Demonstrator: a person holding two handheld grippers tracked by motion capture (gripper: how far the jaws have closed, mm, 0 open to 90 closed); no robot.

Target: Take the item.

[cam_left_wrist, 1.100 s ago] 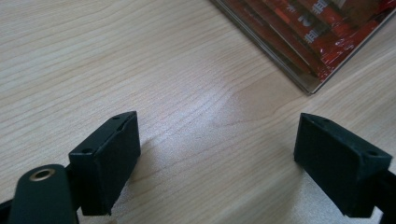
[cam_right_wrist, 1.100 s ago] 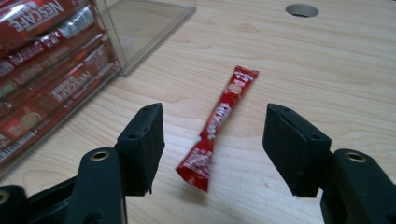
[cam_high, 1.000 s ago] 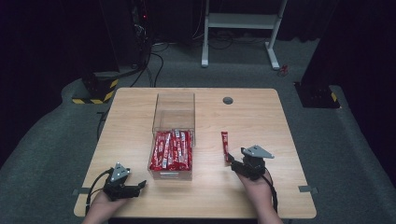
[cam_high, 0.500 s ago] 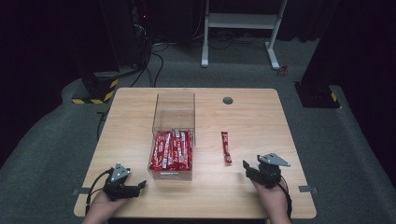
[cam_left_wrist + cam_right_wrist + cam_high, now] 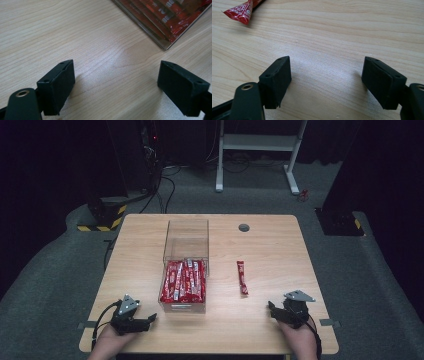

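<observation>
Sachet (image 5: pixel 242 277) lies on bare table (image 5: pixel 280 245), apart from right gripper (image 5: pixel 274 311), jaws just opening, empty.

Matt pale wood-grain table (image 5: pixel 260 250), glossy red foil sachet (image 5: pixel 242 277), clear plastic box (image 5: pixel 186 236)

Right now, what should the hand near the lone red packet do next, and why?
Probably reach the right gripper back toward the red packet to pick it up. Its jaws have just been opening and stand wide with nothing between them. The packet lies alone on the table, apart from the clear box of matching packets, so it likely belongs there.
</observation>
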